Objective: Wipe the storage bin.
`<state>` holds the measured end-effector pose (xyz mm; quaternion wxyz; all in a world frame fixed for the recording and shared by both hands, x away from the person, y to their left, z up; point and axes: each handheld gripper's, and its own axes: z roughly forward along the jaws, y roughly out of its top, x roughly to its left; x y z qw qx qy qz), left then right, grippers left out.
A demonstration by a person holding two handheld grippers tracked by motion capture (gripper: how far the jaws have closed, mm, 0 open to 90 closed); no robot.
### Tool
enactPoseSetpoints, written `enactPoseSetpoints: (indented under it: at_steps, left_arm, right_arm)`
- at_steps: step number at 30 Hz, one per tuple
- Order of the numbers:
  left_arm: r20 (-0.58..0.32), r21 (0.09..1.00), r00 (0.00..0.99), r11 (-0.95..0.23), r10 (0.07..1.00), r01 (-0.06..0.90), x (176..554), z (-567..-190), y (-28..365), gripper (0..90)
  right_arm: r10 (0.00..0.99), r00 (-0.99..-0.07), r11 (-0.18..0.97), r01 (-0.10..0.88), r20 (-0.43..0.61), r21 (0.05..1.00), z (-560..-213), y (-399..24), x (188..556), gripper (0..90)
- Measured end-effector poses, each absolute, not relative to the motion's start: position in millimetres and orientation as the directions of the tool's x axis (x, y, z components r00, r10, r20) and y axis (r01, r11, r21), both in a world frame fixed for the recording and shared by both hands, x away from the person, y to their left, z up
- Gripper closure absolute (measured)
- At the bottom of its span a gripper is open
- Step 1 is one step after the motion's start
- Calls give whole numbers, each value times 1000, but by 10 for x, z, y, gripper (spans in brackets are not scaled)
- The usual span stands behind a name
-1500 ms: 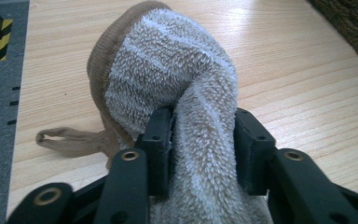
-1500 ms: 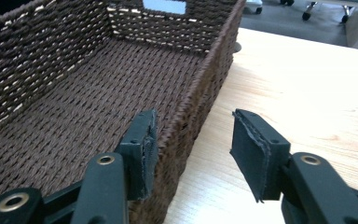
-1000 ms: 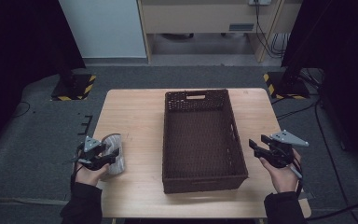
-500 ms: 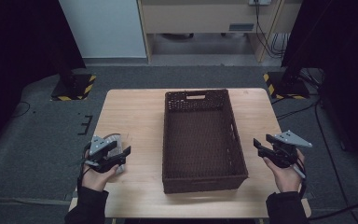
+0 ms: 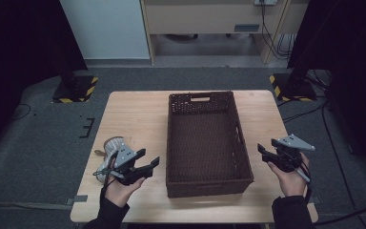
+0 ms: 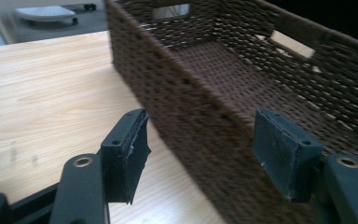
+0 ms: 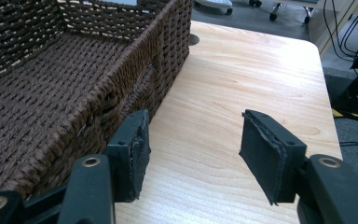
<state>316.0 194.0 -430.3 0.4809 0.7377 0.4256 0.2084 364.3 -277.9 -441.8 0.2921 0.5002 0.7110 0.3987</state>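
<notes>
Your left hand-held gripper (image 5: 145, 168), jaws apart and just opened wider with nothing between them, points at the long left wall of the basket (image 5: 207, 138) mid-surface, long axis running away from you; the right hand-held gripper (image 5: 266, 155), also apart and empty, flanks the opposite wall.

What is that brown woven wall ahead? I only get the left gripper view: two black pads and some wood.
Observer: A rectangular basket, empty, in the middle of the table.
Operator: Is anything behind my tool?
Observer: Yes, a pale bundle with cords lies on the table just behind the left tool, whose jaws have just been opening with nothing between them.
Operator: And the other hand?
Observer: The right tool is held beside the basket's right side. Its jaws have just been opening too, with nothing between them.
</notes>
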Motion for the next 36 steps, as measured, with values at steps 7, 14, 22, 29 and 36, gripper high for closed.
enactPoseSetpoints:
  at_steps: [7,14,22,29,36]
  left_arm:
    - [-90,886,591,-207,802,415,3082,-4305,1757,344]
    - [-96,870,628,-242,772,429,3009,-4376,1573,343]
    - [-99,848,635,-269,766,457,3005,-4461,1529,402]
    - [-97,845,641,-277,762,458,3010,-4457,1583,436]
    - [-98,835,617,-273,781,477,3058,-4439,1743,473]
  right_arm:
    - [942,-334,188,479,-20,857,-4431,-2765,3645,418]
    - [941,-338,196,482,-25,854,-4446,-2750,3652,419]
    - [939,-344,198,477,-25,856,-4435,-2754,3649,424]
    - [938,-346,196,476,-22,857,-4433,-2751,3650,423]
    - [938,-347,189,470,-16,862,-4421,-2746,3645,423]
